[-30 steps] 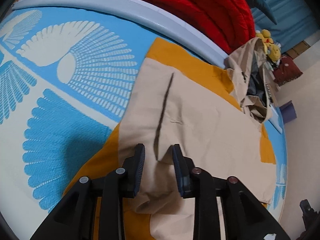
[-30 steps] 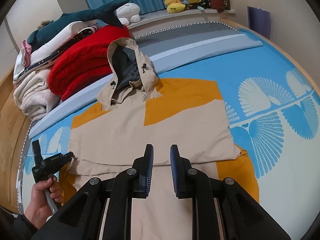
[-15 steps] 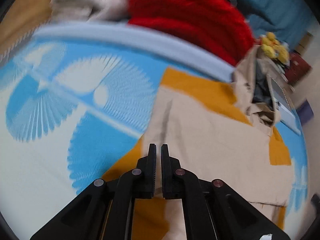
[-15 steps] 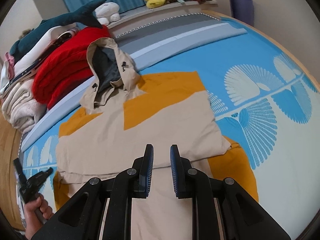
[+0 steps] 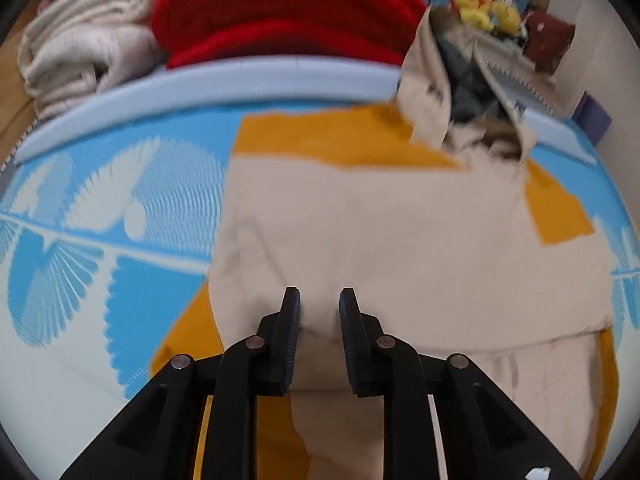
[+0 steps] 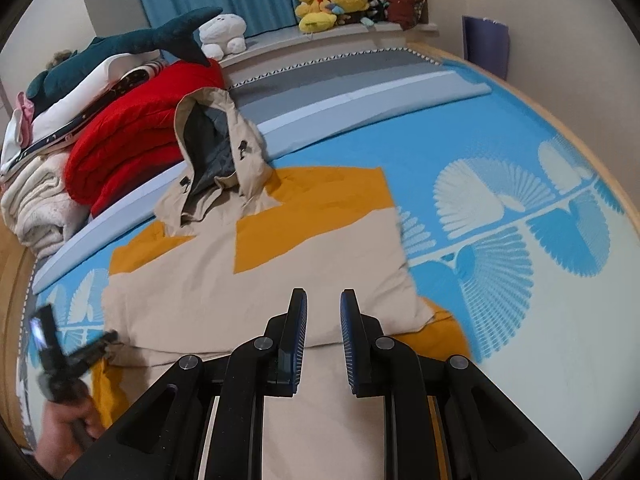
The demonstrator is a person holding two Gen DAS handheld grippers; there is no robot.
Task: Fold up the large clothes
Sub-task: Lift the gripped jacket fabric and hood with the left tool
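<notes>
A large beige and orange hooded jacket (image 6: pixel 256 280) lies spread on the blue patterned bed cover, sleeves folded in, hood (image 6: pixel 218 148) propped against the bedding at the back. It also shows in the left wrist view (image 5: pixel 380 232), slightly blurred. My left gripper (image 5: pixel 319 304) is open and empty above the jacket's near left part; it also shows at the far left of the right wrist view (image 6: pixel 72 356), held in a hand. My right gripper (image 6: pixel 323 304) is open and empty above the jacket's lower edge.
A red quilt (image 6: pixel 136 136), folded cream blankets (image 6: pixel 36 200) and a plush shark (image 6: pixel 120 44) are piled at the back left. Yellow plush toys (image 6: pixel 332 0) sit on the far ledge. The blue patterned bed cover (image 6: pixel 520 200) extends to the right.
My left gripper shut half a second ago and has opened again, swinging right to face the jacket's middle. My right gripper stayed open and shifted slightly.
</notes>
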